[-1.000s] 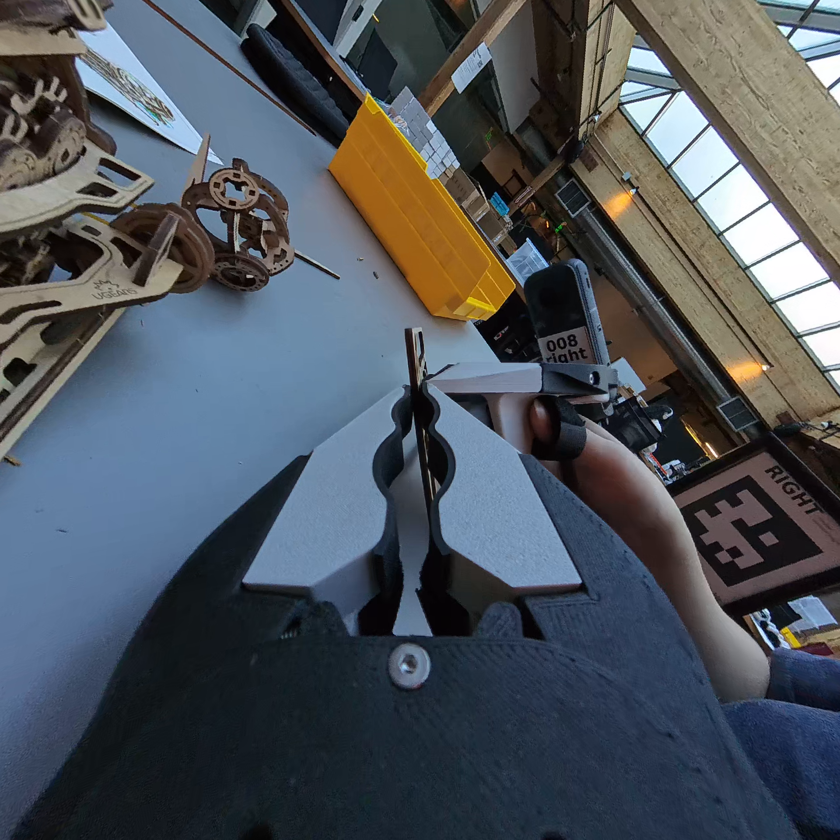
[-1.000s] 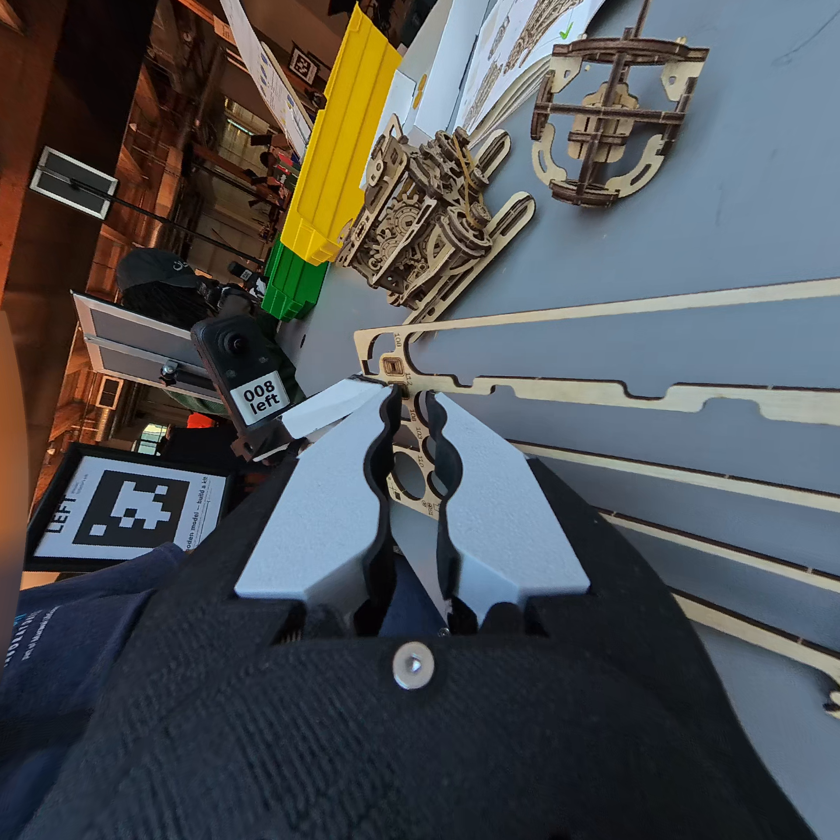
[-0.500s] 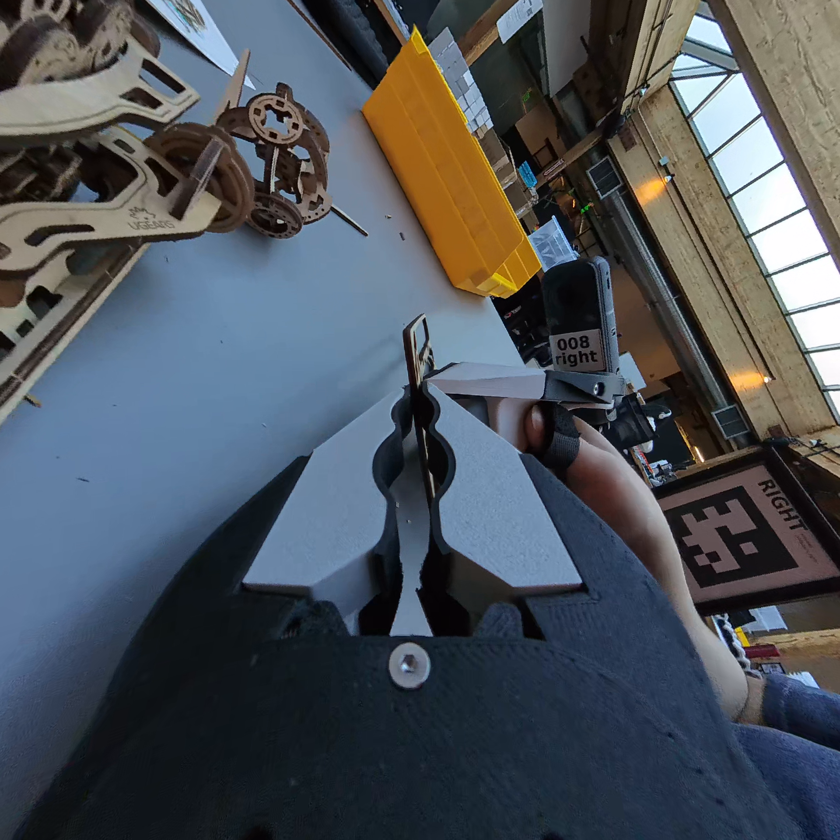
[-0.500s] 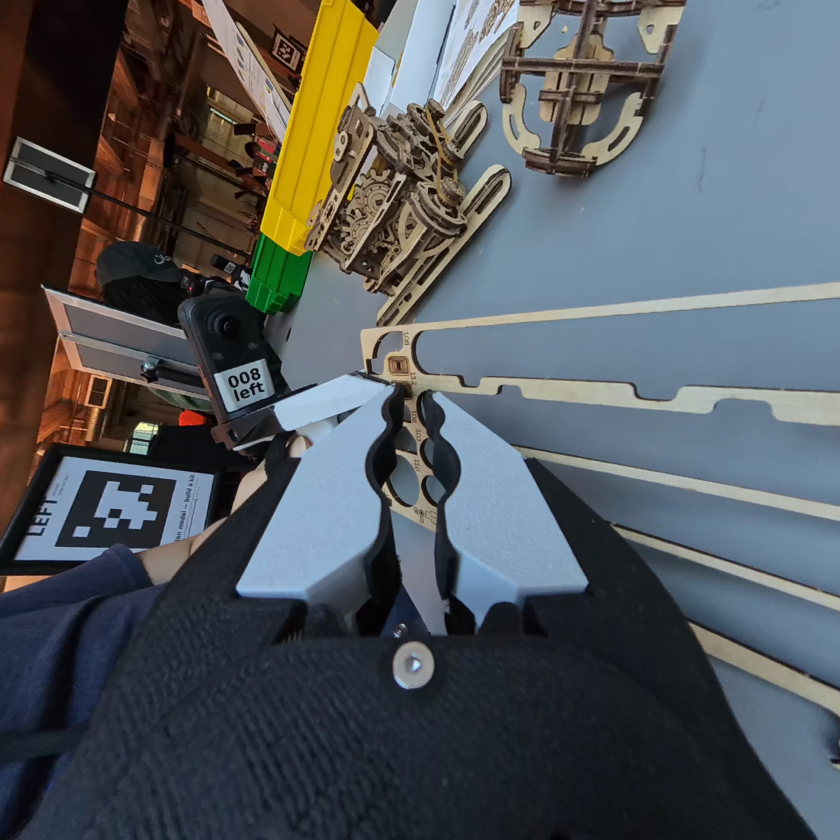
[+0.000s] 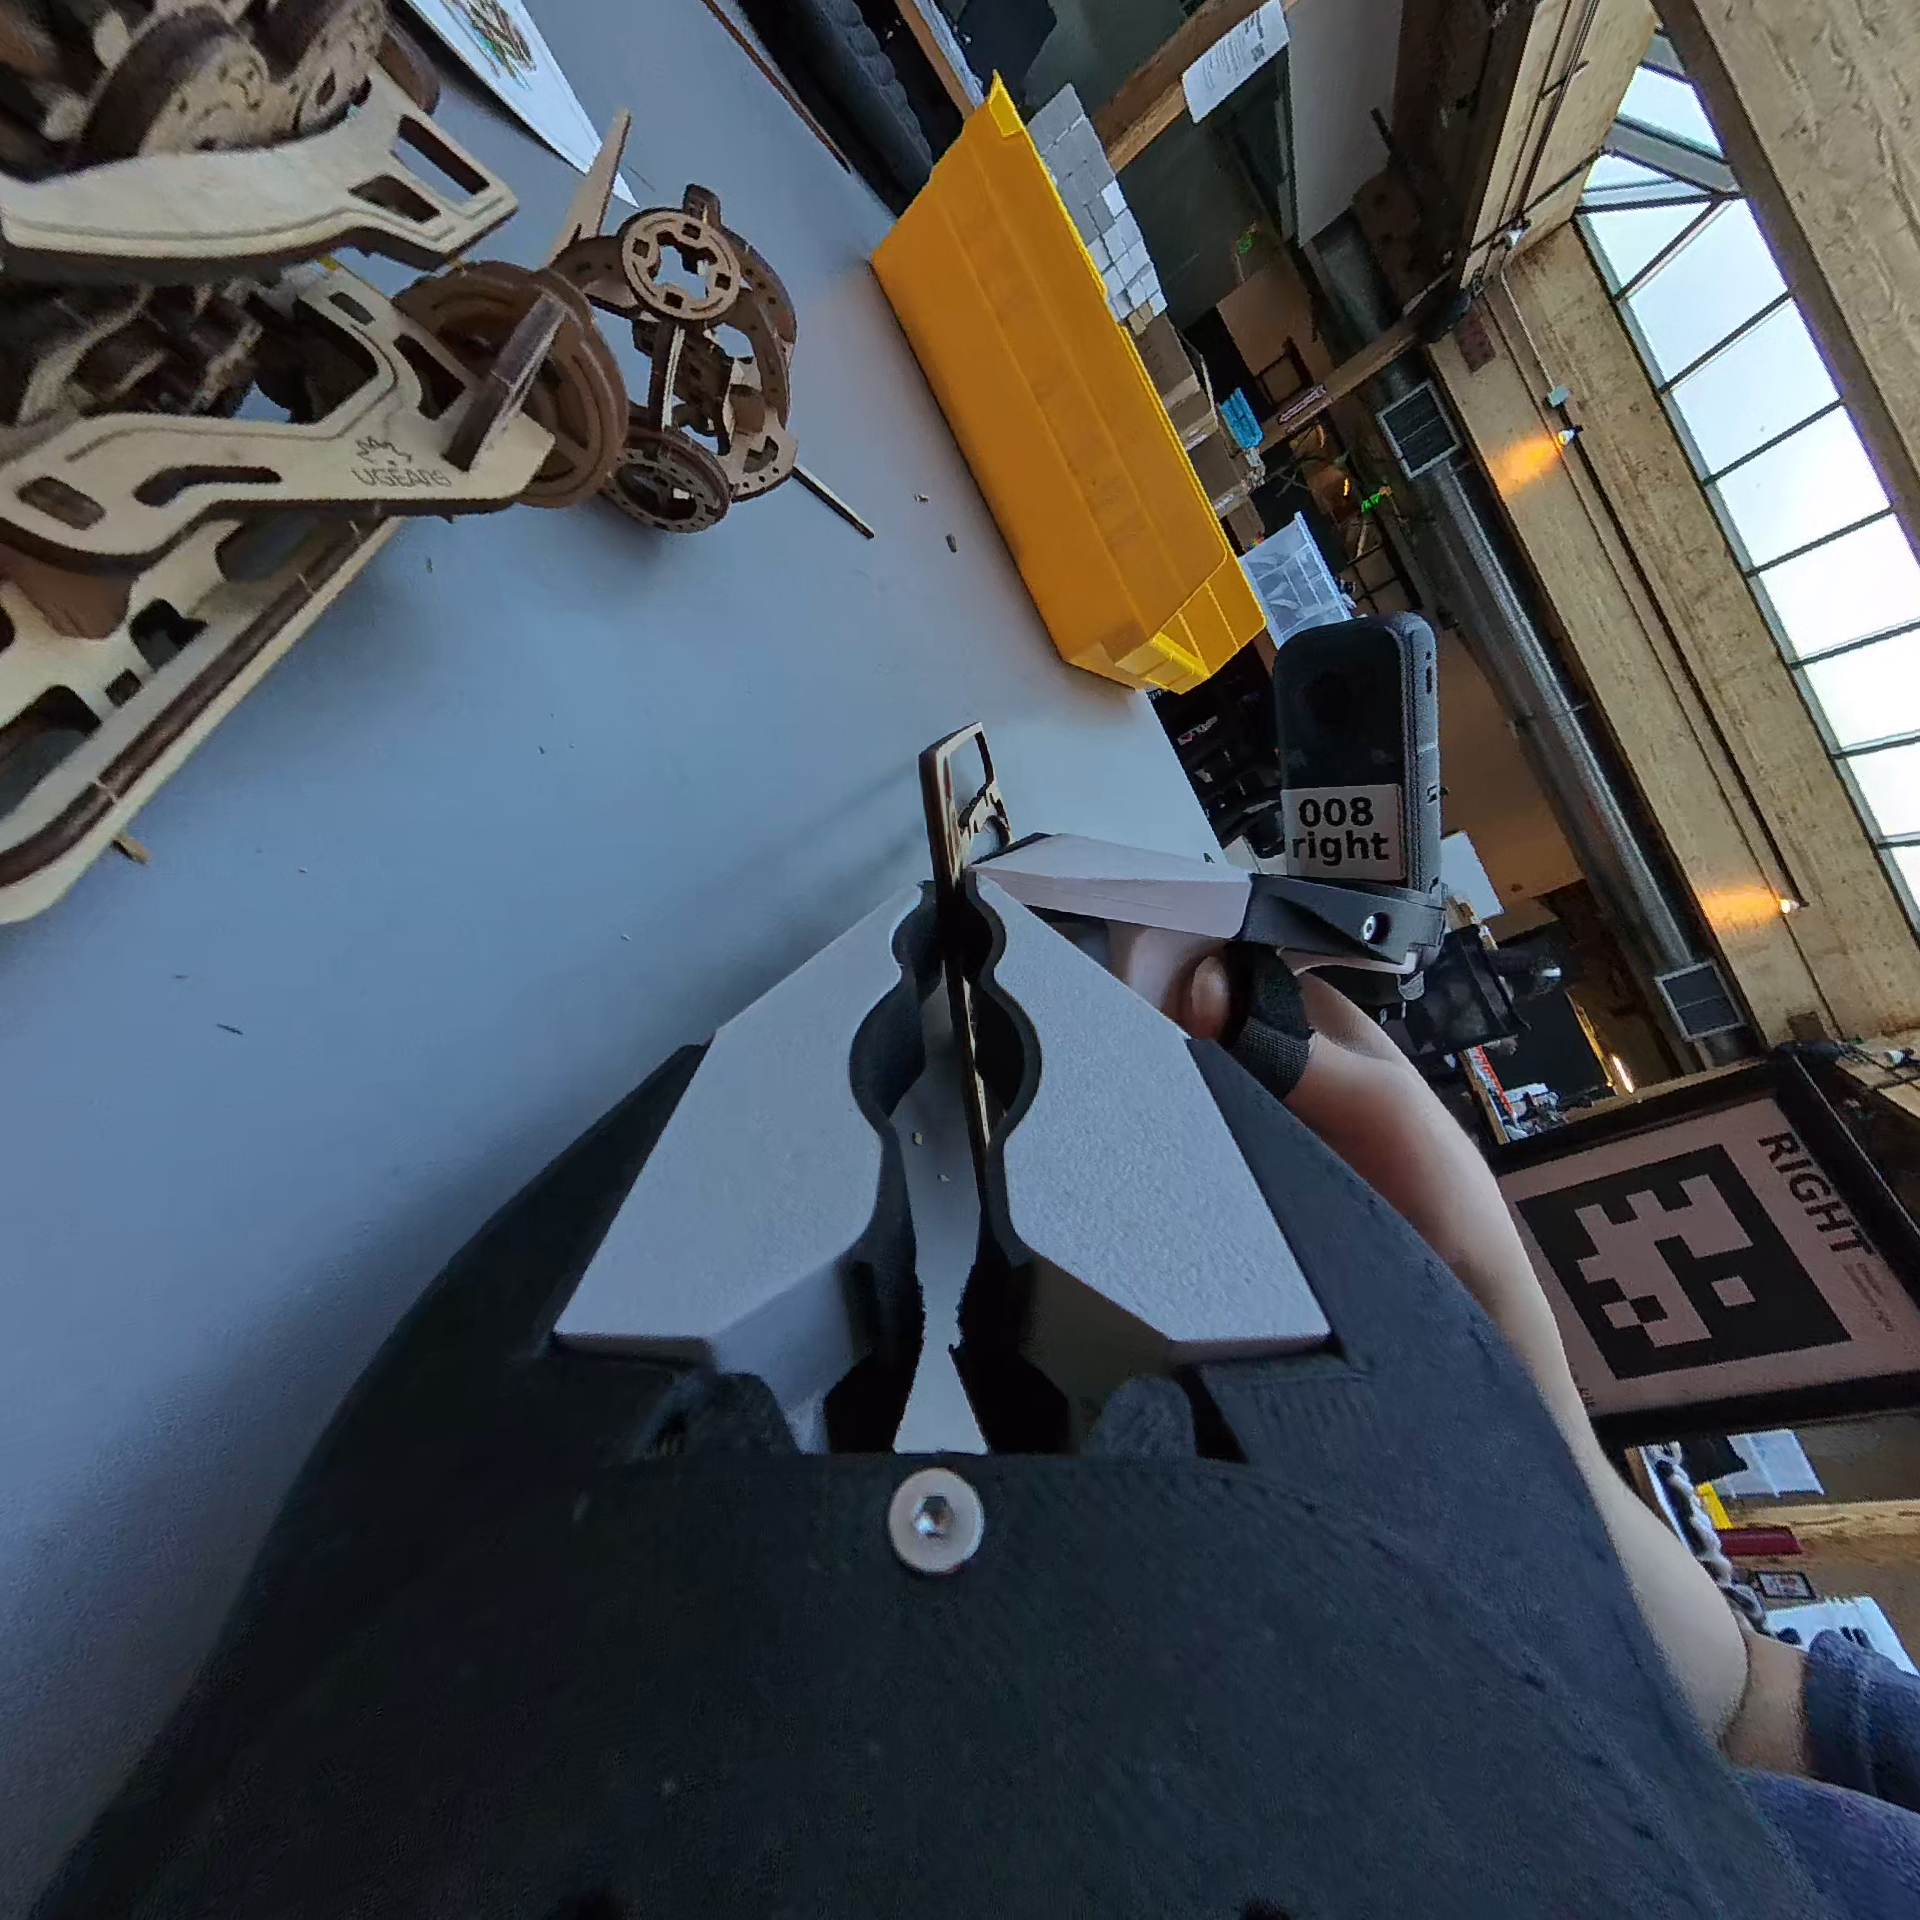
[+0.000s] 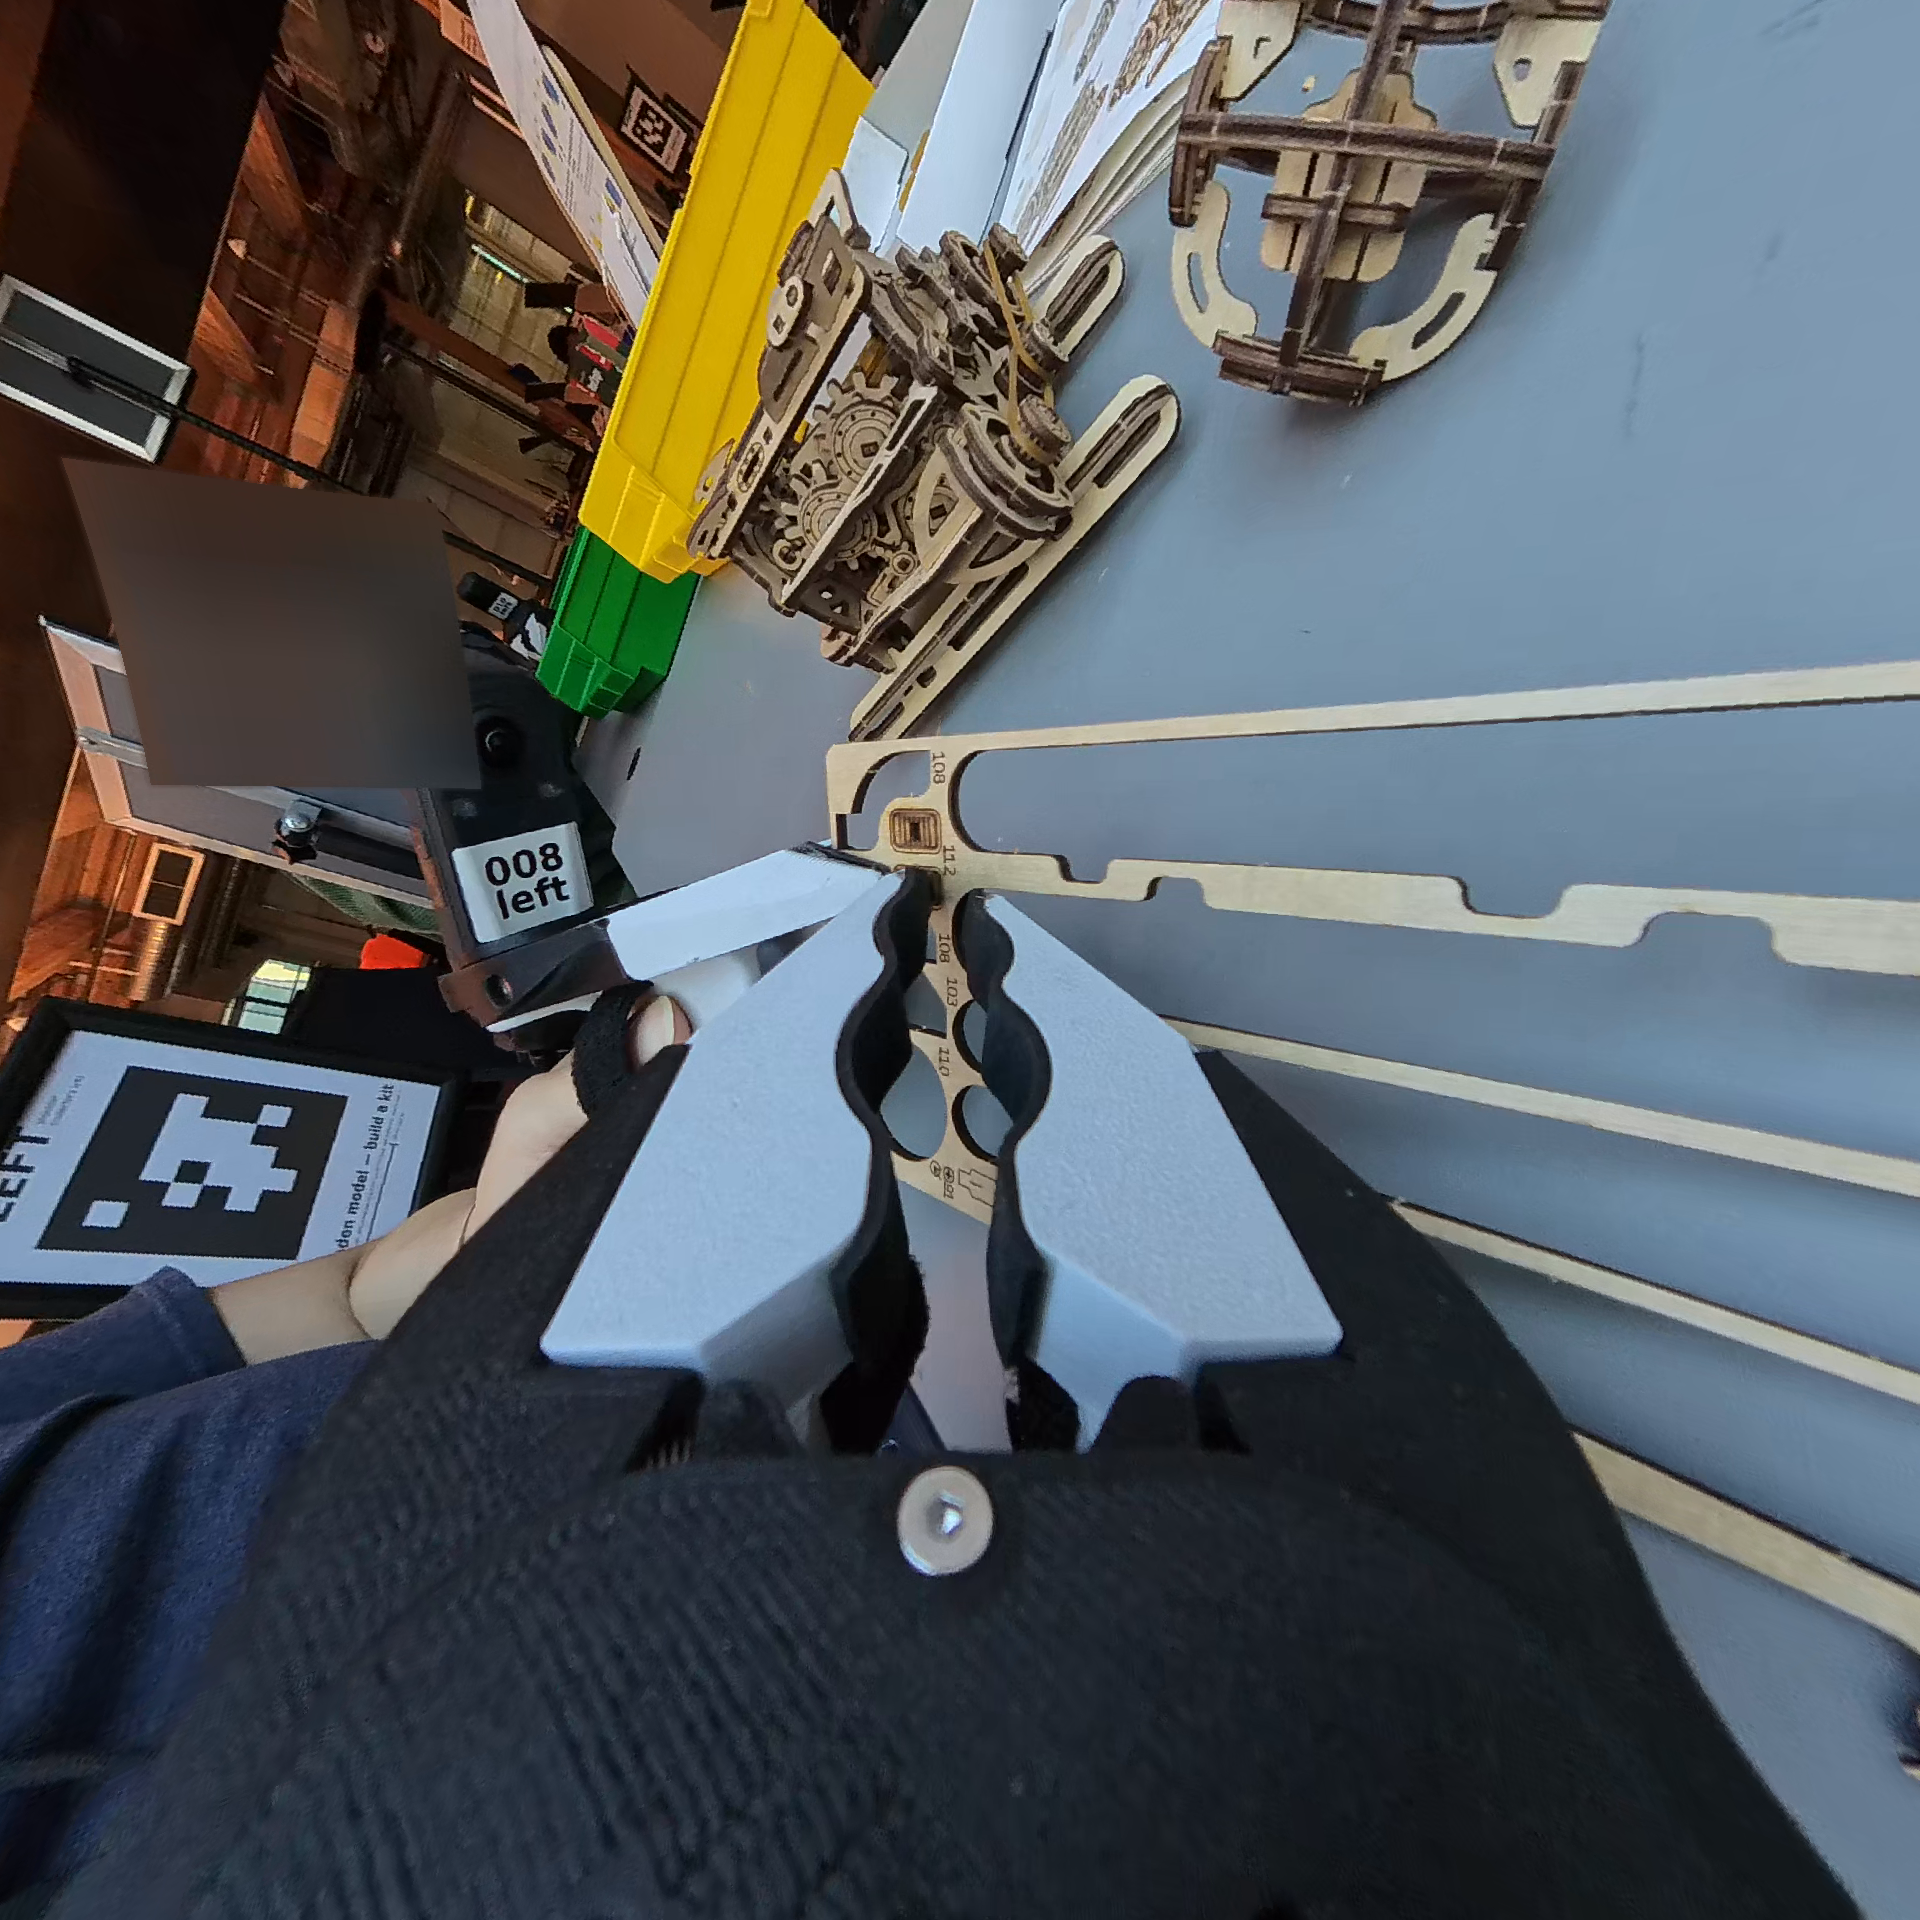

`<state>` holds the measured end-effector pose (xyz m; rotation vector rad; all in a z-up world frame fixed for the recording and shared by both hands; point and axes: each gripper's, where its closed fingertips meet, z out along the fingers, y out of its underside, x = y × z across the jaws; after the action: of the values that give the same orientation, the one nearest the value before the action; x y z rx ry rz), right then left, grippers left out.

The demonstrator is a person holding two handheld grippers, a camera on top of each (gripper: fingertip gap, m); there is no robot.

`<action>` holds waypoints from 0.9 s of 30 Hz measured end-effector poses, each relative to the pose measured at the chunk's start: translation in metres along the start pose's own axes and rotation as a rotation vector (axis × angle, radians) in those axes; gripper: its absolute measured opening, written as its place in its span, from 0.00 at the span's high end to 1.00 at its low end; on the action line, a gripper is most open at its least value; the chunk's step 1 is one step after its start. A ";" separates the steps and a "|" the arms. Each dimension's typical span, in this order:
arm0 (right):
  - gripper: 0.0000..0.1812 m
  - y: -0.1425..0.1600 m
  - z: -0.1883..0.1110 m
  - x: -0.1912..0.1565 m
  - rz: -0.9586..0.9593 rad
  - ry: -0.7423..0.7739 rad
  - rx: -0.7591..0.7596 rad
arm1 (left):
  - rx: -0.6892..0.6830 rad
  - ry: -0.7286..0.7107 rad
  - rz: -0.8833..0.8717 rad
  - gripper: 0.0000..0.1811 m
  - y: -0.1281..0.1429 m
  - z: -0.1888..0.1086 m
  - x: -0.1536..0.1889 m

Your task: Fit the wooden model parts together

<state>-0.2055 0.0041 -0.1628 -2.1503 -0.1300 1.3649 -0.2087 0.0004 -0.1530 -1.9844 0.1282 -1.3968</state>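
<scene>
A thin plywood parts sheet with long cut-out slots is held on edge above the grey table. In the left wrist view it shows edge-on. My left gripper is shut on the sheet's edge; its finger also shows in the right wrist view. My right gripper points square at the sheet's face. Its jaws stand narrowly apart with the tips closed around a small dark wooden part still set in the sheet. Its finger shows in the left wrist view, touching the sheet.
A geared wooden model and a round wooden cage assembly stand on the table beyond the sheet, near paper sheets. A yellow bin and a green bin sit at the table's edge. Only a small space, under 4 cm, lies between the two pairs of fingers.
Both grippers and the sheet have shifted and turned a little together, so the wooden models look nearer. Both grips look unchanged.
</scene>
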 end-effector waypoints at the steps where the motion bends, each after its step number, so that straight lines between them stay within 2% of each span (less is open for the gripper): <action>1: 0.97 0.000 0.000 0.000 -0.002 0.003 0.004 | 0.000 -0.002 -0.001 1.00 0.000 0.000 0.000; 13: 0.98 0.002 0.002 0.003 -0.032 0.026 -0.004 | -0.016 -0.029 -0.001 1.00 0.002 0.001 -0.003; 15: 0.99 0.003 0.002 0.006 -0.063 0.069 -0.012 | -0.016 -0.039 0.027 1.00 0.003 0.002 -0.002; 17: 0.99 -0.002 0.000 0.004 -0.078 0.075 0.016 | 0.003 -0.008 0.012 1.00 -0.001 0.003 0.001; 21: 0.98 -0.003 0.000 0.002 0.012 0.000 0.030 | -0.012 0.036 -0.064 1.00 -0.001 0.003 -0.001; 24: 0.90 -0.001 0.000 -0.005 -0.017 -0.007 -0.010 | -0.011 0.046 -0.098 1.00 -0.001 0.003 -0.002; 27: 0.93 -0.003 0.000 -0.004 -0.007 -0.026 0.000 | -0.008 0.063 -0.119 1.00 -0.002 0.002 -0.002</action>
<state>-0.2068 0.0050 -0.1577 -2.1306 -0.1477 1.3898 -0.2083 0.0041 -0.1535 -1.9831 0.0450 -1.5372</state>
